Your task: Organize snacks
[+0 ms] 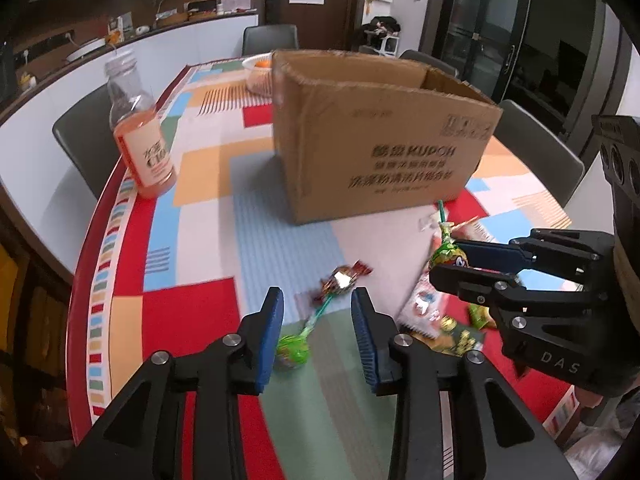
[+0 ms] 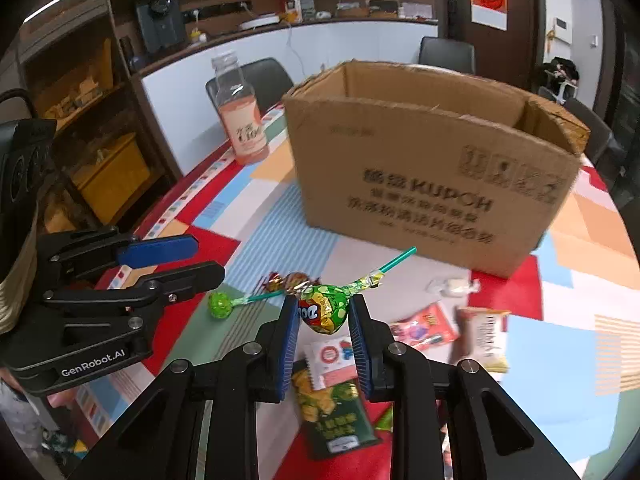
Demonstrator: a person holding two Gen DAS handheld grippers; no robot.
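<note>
The right claw (image 2: 323, 316) pinches a big lollipop (image 2: 326, 309) in front of the box (image 2: 432, 172) and probably should drop it inside next, while the left claw (image 1: 317, 312) is spread over a small green lollipop (image 1: 294, 350) on the table (image 1: 192, 312).

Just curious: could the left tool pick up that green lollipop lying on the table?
Probably yes: the left tool is open, with the green lollipop lying between its fingers and nothing covering it.
</note>
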